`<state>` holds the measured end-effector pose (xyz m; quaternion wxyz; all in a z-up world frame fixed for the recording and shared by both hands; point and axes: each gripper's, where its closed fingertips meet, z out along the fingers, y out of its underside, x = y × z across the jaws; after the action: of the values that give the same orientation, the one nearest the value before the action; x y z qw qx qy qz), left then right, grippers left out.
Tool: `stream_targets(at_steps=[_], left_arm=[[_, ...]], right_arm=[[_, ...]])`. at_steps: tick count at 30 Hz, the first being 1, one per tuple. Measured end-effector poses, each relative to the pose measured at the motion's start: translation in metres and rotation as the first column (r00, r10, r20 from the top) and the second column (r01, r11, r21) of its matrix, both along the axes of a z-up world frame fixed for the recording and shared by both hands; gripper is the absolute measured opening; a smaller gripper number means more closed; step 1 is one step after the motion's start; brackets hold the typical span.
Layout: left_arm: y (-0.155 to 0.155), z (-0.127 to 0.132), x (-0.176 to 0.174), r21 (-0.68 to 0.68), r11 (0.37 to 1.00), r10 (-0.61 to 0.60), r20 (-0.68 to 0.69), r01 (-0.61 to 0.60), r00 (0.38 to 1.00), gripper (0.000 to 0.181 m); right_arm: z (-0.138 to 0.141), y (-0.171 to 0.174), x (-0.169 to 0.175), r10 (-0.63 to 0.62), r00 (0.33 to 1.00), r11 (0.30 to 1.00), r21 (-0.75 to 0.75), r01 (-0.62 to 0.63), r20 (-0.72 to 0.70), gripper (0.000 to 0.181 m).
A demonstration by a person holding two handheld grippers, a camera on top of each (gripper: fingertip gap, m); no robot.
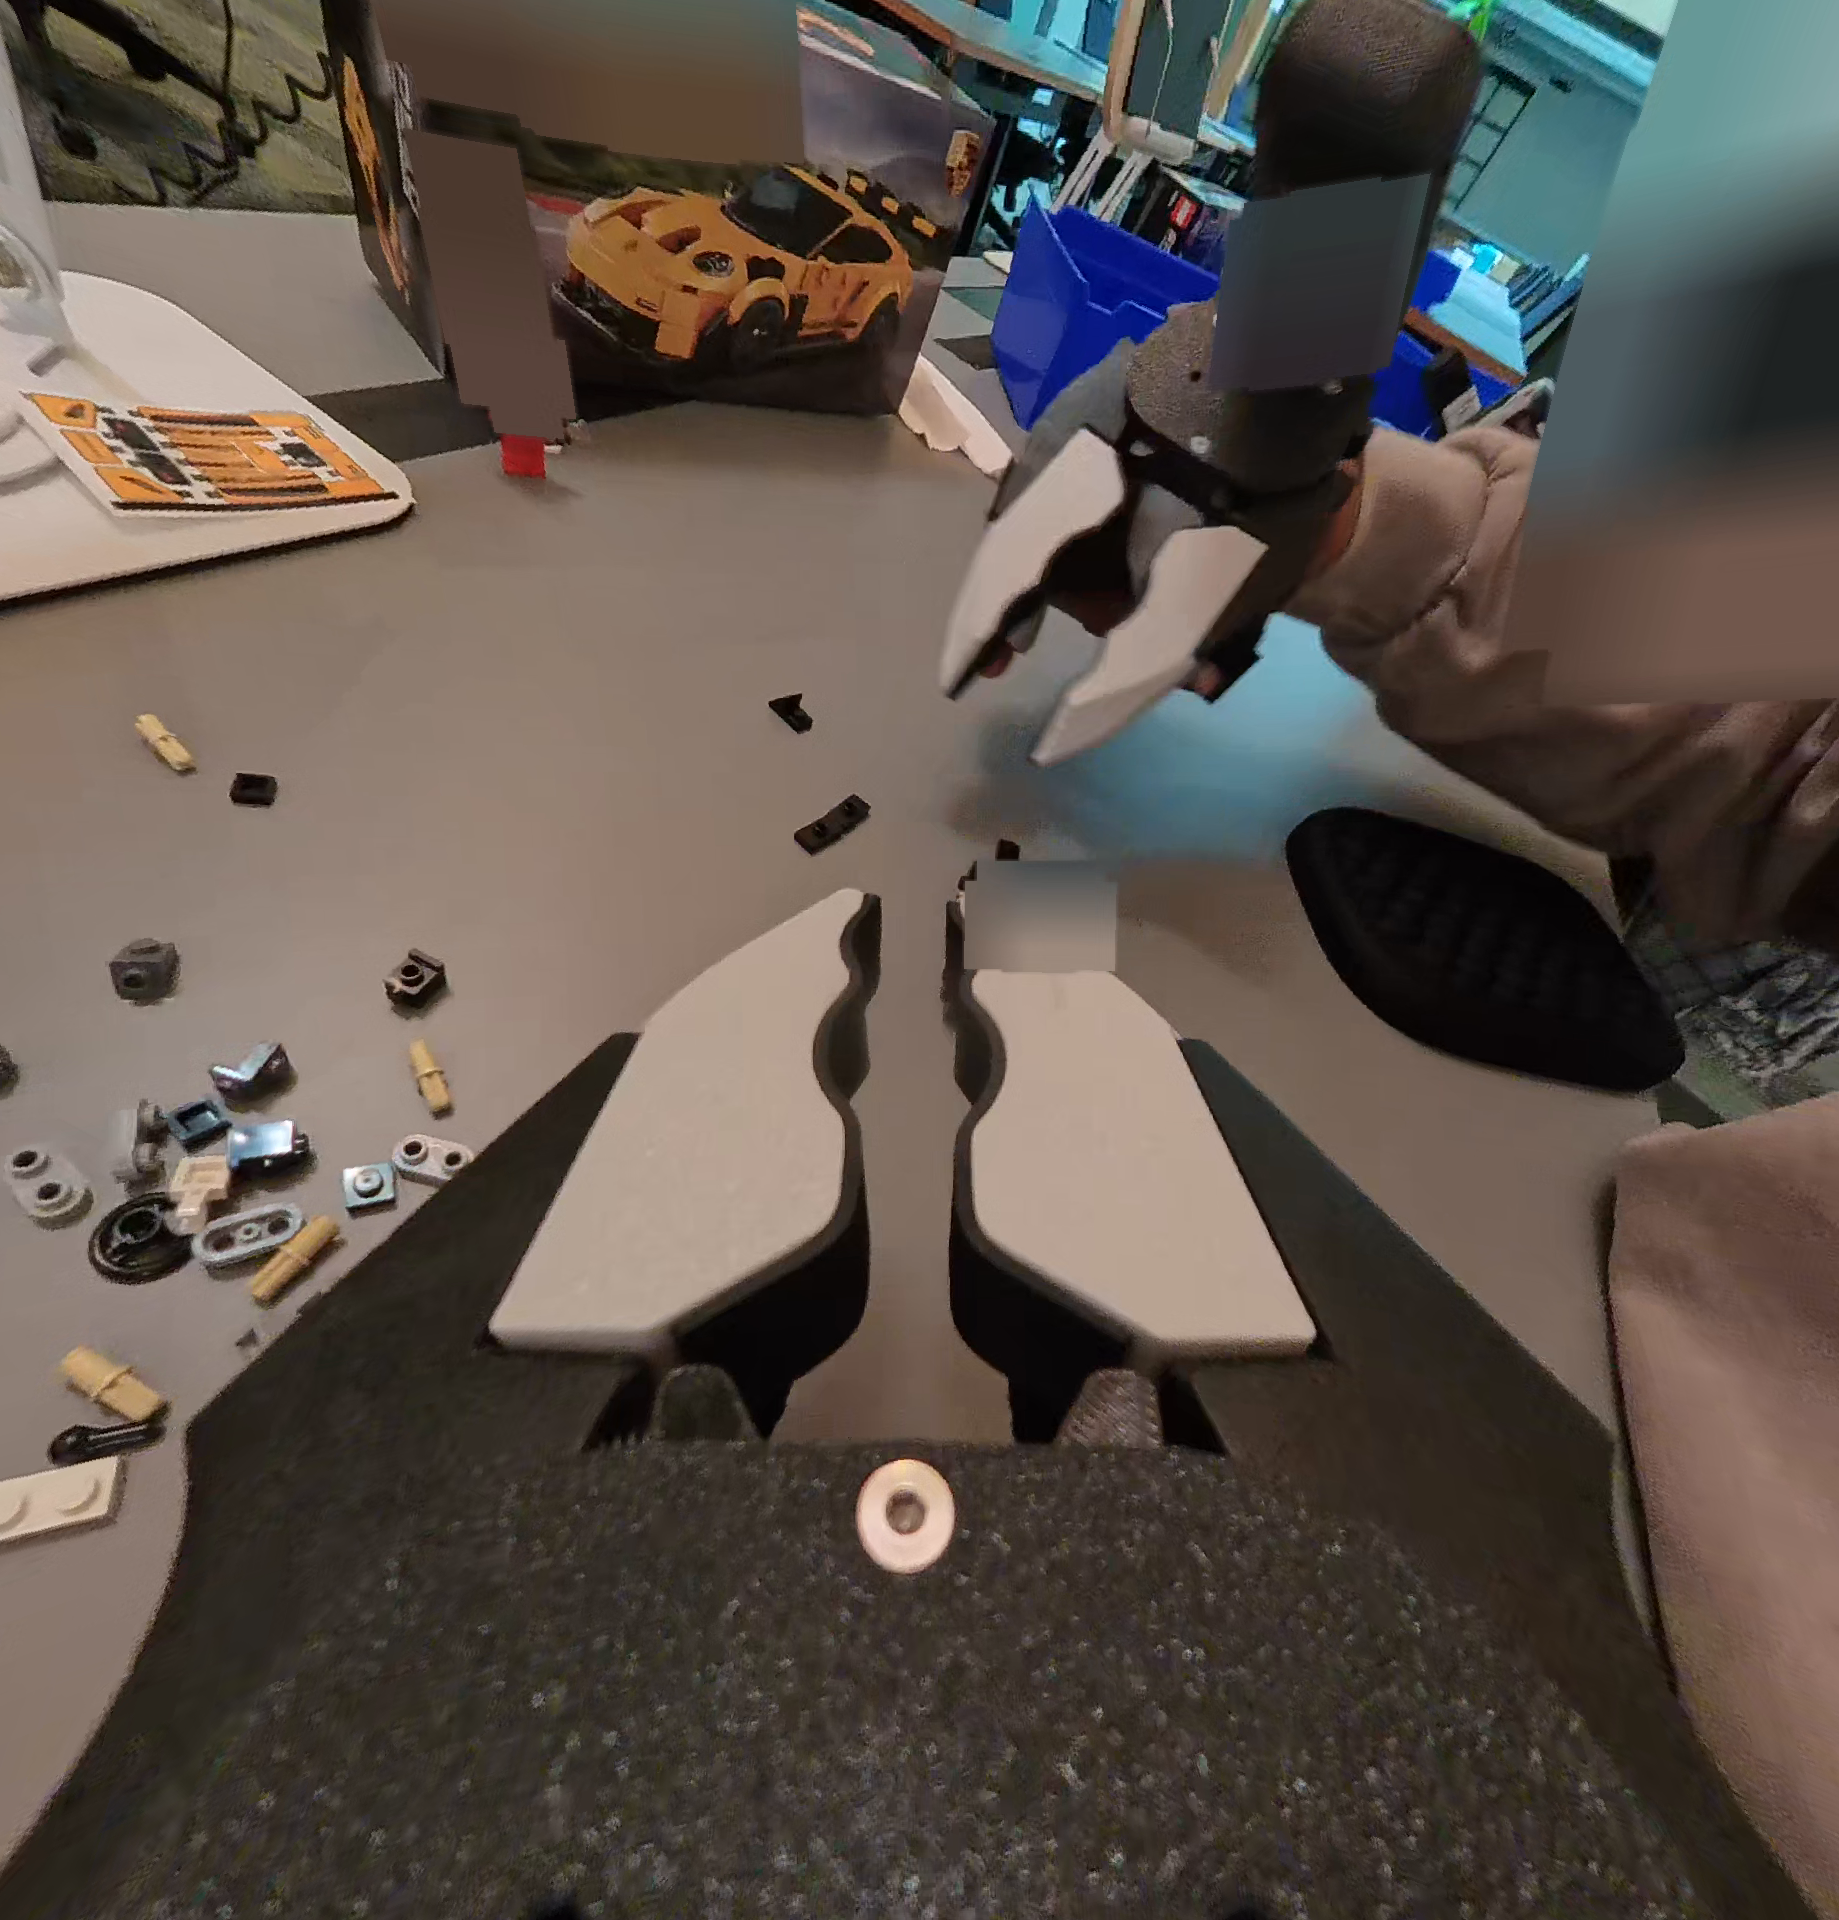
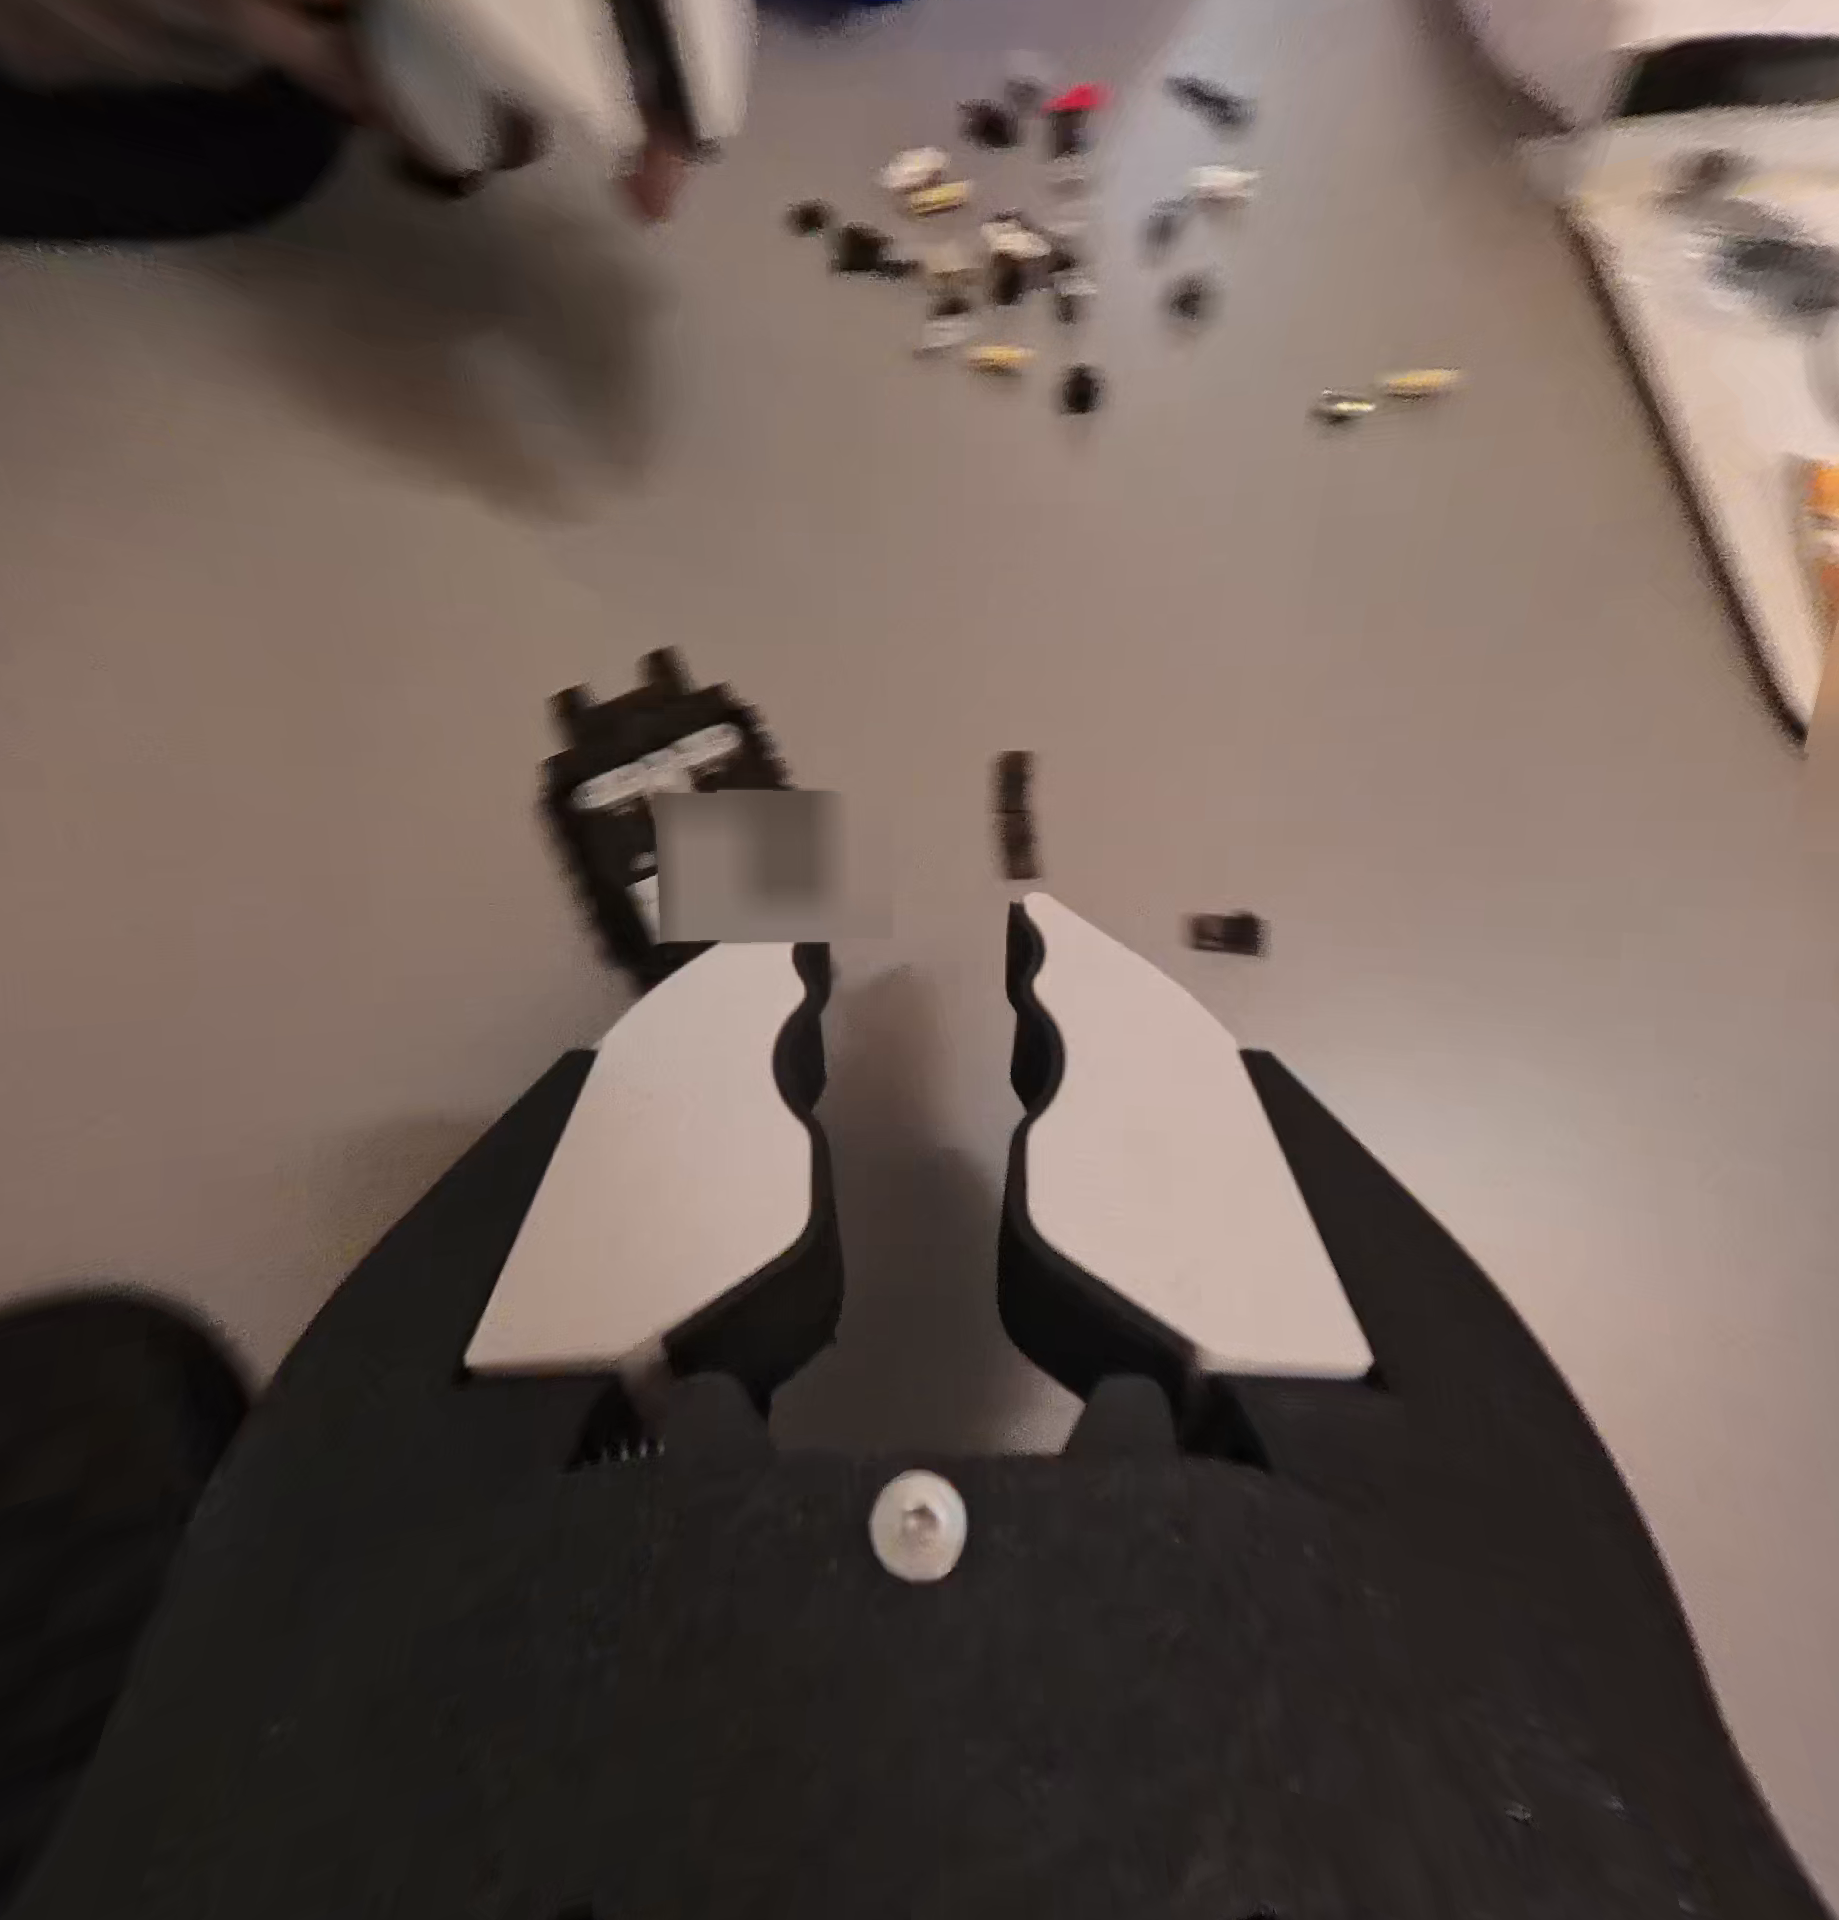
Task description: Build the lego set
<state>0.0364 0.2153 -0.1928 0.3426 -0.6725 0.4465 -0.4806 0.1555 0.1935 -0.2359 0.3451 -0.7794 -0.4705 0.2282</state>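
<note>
My left gripper (image 1: 910, 909) is in the foreground of the left wrist view, jaws slightly apart with nothing between them. Just past its right fingertip, a black Lego assembly (image 2: 624, 790) with white parts lies on the grey table (image 1: 582, 623), partly under a blur patch. My right gripper (image 2: 915, 925) is open and empty, low over the table to the right of the assembly; it also shows in the left wrist view (image 1: 998, 722). Small black pieces (image 1: 832, 823) (image 2: 1014, 810) lie near both grippers. A pile of loose pieces (image 1: 198, 1174) sits to the left.
The Lego box (image 1: 728, 260) with a yellow car picture stands at the back. A sticker sheet (image 1: 208, 457) lies on a white base (image 1: 167, 343) at far left. A blue bin (image 1: 1081, 312) and a black chair seat (image 1: 1476, 956) are off the table's right edge. Across from one pair of fingers to the other is roughly 15 cm. The white base (image 1: 167, 343) is closer to my right gripper, around 30 cm from its tips; the left tips are 35 cm off.
</note>
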Motion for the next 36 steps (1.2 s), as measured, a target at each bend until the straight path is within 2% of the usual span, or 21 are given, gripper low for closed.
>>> stream_targets(at_steps=[3,6,10,15,21,25,31,34,36], left_arm=[[-0.004,-0.001,-0.001,0.07,0.998,0.005,-0.022,-0.003,1.0,0.011],[-0.009,-0.007,-0.001,0.111,0.994,0.005,-0.037,-0.001,0.999,0.011],[-0.016,-0.011,0.001,0.14,0.99,-0.001,-0.06,0.01,0.998,0.011],[-0.019,-0.01,-0.001,0.203,0.979,0.009,-0.044,0.0,0.999,0.01],[-0.007,-0.021,-0.004,0.241,0.97,0.044,-0.053,-0.03,0.998,0.014],[0.0,-0.018,-0.007,0.274,0.96,0.073,-0.034,-0.061,0.997,0.016],[0.004,-0.016,-0.01,0.282,0.957,0.082,-0.021,-0.073,0.996,0.016],[0.011,-0.01,-0.015,0.295,0.948,0.125,0.001,-0.12,0.992,0.011],[0.023,0.003,-0.022,0.33,0.922,0.197,0.045,-0.201,0.979,0.0]], right_arm=[[-0.013,-0.029,-0.013,0.143,0.985,0.989,-0.041,-0.14,0.098,0.045],[-0.032,-0.037,-0.023,0.187,0.968,0.982,-0.049,-0.181,0.166,0.06],[-0.039,-0.034,-0.031,0.19,0.968,0.982,-0.031,-0.188,0.161,0.049],[-0.039,-0.04,-0.04,0.214,0.963,0.977,-0.016,-0.214,0.164,0.049],[-0.022,-0.034,-0.065,0.189,0.977,0.982,0.006,-0.191,0.099,0.048],[-0.039,-0.031,-0.064,0.216,0.958,0.975,0.004,-0.221,0.191,0.047],[-0.038,-0.027,-0.066,0.206,0.962,0.978,0.004,-0.21,0.179,0.05],[-0.02,-0.02,-0.067,0.133,0.988,0.99,0.033,-0.136,0.08,0.053],[0.001,-0.011,-0.066,0.04,0.999,0.996,0.086,-0.037,-0.032,0.053]])
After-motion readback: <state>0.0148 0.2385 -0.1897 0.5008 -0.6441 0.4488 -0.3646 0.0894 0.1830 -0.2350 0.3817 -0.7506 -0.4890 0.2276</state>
